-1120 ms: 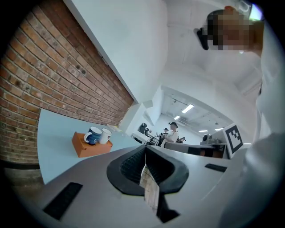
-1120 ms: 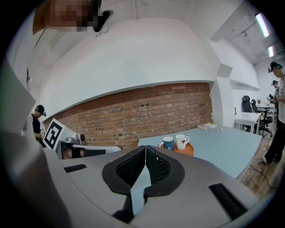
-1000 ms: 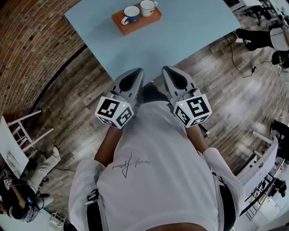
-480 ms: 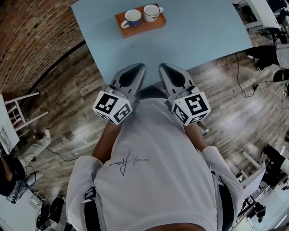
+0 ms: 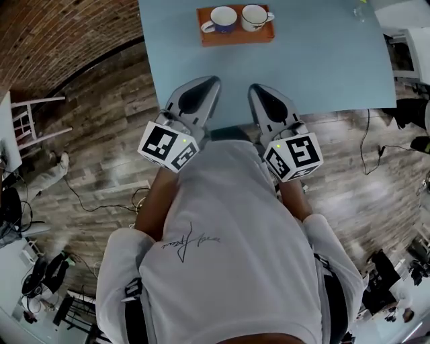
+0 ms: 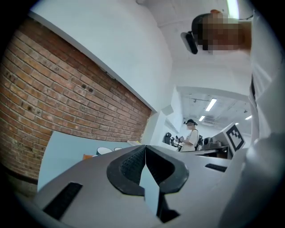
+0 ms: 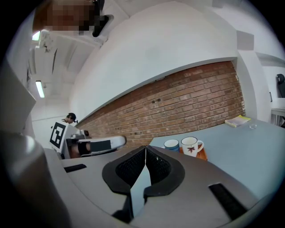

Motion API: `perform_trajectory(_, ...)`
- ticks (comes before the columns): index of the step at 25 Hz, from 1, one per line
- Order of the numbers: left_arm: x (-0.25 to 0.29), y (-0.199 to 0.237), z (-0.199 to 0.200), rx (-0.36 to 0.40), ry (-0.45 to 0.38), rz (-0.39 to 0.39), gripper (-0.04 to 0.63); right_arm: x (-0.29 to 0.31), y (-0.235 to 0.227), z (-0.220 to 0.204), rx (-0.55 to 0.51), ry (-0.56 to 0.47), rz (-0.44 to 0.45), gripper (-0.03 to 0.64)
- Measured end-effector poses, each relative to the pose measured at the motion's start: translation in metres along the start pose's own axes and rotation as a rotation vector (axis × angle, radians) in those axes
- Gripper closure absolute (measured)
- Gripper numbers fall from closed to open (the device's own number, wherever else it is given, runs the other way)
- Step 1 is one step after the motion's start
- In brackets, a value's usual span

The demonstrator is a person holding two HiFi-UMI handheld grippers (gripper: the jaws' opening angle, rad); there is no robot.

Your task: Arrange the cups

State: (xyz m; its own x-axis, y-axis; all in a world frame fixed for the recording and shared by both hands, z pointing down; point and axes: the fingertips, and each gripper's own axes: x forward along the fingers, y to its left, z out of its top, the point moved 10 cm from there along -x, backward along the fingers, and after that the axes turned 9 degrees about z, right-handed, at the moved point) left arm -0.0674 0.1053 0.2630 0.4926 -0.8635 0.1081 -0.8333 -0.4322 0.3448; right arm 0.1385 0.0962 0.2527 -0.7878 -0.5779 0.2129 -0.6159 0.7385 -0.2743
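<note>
Both tools closed and empty at the near edge of the desk; two cups stand on a tray farther across it.

The left tool (image 5: 203, 89) and the right tool (image 5: 263, 95) are held side by side in front of the person's white shirt (image 5: 228, 235), and from the head view their tips lie over the near edge of the pale blue desk (image 5: 322, 60). Each tool's own view shows its jaws pressed together with nothing between them. Well apart from both tools, an orange tray (image 5: 235, 35) lies on the desk with a blue cup (image 5: 223, 19) on its left and a white cup (image 5: 254, 16) just beside it on the right. Both cups are upright, with the blue cup's handle pointing left and the white cup's pointing right. The right gripper view shows a red leaf on the white cup. A brick wall (image 7: 191, 98) stands behind the desk, above a wooden floor (image 5: 101, 127).
</note>
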Motion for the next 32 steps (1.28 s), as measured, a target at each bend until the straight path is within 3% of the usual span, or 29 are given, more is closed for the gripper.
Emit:
perform_trajectory(7,0.013,0.021,0.000,0.082,-0.024,0.081,0.586,0.023,0.000,-0.001,-0.029,0.047,0.071,0.597)
perform_trajectory(19,0.061,0.078,-0.008,0.180,0.038,0.061,0.586,0.037,-0.006,0.001,-0.010,0.067,0.039,0.595)
perform_trajectory(32,0.094,0.116,-0.022,0.195,0.082,-0.009,0.584,0.070,-0.010,0.001,0.023,0.092,0.018,0.595)
